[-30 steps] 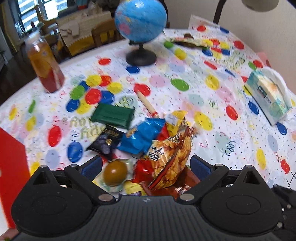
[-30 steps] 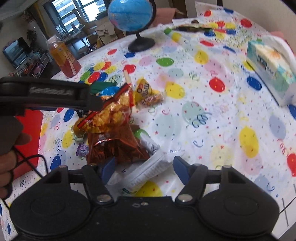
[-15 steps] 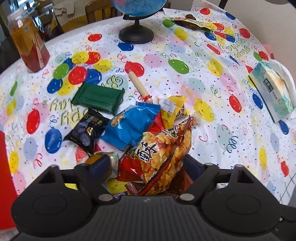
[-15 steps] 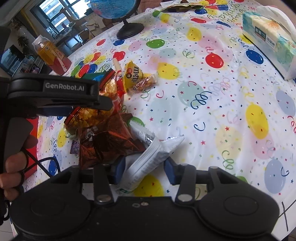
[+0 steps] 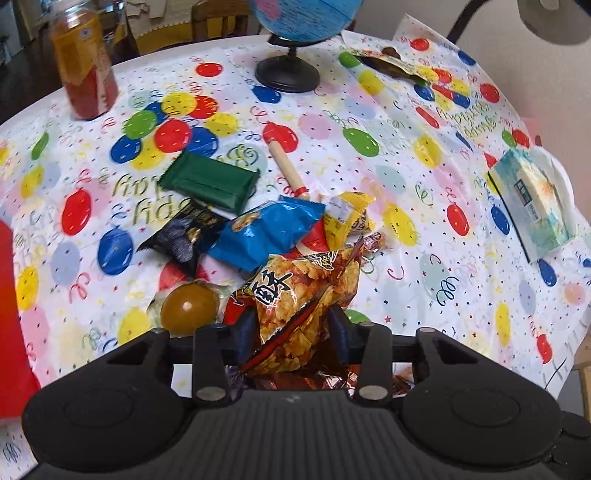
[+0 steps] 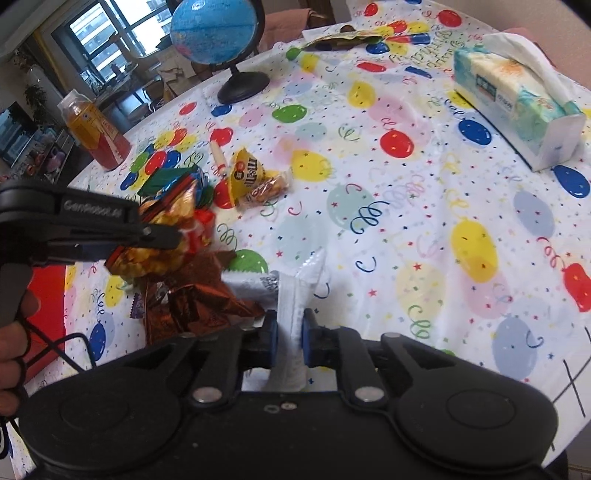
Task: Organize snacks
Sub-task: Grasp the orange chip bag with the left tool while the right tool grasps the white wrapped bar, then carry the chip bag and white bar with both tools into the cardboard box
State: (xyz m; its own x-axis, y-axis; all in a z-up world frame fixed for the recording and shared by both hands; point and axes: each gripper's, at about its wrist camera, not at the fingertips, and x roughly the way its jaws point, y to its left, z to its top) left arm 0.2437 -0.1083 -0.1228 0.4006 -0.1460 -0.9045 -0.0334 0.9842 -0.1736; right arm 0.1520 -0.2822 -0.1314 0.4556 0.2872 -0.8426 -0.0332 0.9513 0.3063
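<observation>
The left gripper (image 5: 291,332) is closed on an orange fried-snack bag (image 5: 306,291) at the lower centre of the left wrist view; both blue pads press the bag's crumpled lower part. The bag's long axis runs up the frame and leans slightly right, with its printed face toward the camera and its top end pointing to the upper right. In the right wrist view the same bag appears at centre left, clamped by the left gripper (image 6: 162,236) and raised above a crumpled brown foil wrapper (image 6: 192,306). The right gripper (image 6: 290,338) is closed narrowly on a white sachet (image 6: 295,314) at the lower centre of that view. The sachet stands nearly upright between the pads, its long axis vertical in the frame and its serrated top edge pointing up and slightly right. Beyond the orange bag, in the centre of the left wrist view, lie a blue snack bag (image 5: 269,232), a black snack packet (image 5: 184,236), a green flat pack (image 5: 210,181), a yellow M&M's bag (image 5: 347,218) and a wrapped brown egg (image 5: 188,308). A wooden stick (image 5: 286,170) lies pointing toward the upper left. All rest on a balloon-print tablecloth (image 5: 424,206). A globe (image 6: 214,33) stands at the top, a drink bottle (image 5: 85,66) at the upper left, and a tissue pack (image 5: 532,206) at the right edge.
</observation>
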